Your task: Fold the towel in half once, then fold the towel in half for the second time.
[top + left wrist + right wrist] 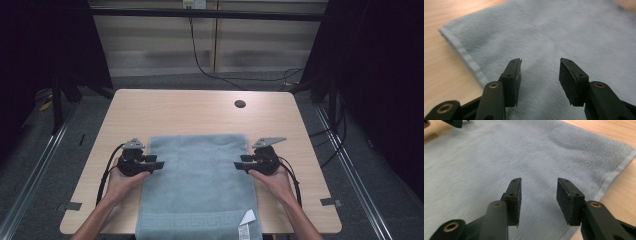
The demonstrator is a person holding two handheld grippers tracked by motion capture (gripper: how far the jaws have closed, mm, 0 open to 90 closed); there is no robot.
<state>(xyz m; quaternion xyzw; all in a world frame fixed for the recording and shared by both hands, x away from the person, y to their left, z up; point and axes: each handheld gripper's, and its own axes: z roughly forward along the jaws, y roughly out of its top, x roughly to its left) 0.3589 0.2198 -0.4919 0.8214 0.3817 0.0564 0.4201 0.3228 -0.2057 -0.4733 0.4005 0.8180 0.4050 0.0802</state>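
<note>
Left gripper [540, 75], in its own view: jaws spread wide, nothing between the pads, poised just above the grey-blue towel [564, 37]. Stitched hem [466, 58] running off to the left of the jaws, bare wood of the table [439, 50] beyond it. From the high view, same gripper [159, 164] at the towel's left edge, jaw tips pointing inward over the cloth, held in the left hand [120, 181], grey three-cornered plate on top, black cable trailing back along the forearm.

Right gripper [538, 195], in its own view: jaws likewise spread wide and empty, close over the pile of the towel [486, 170]. Hem [614, 173] to the right, table wood [624, 195] past it, and the tips of the other gripper [455, 122] far off at the top left corner. From above, right gripper [238, 165] at the towel's right edge, tips pointing inward, gripped by the right hand [274, 179]. Contact with the cloth not clear from any view.

Towel [200, 190] lying flat on the near half of the light wooden table [200, 112], between the two grippers, near end reaching the table's front edge. Woven key-pattern band [190, 220] across that near end, white label [246, 224] at its right corner. Dark round cable hole [240, 104] in the tabletop farther back, well apart from the towel.
</note>
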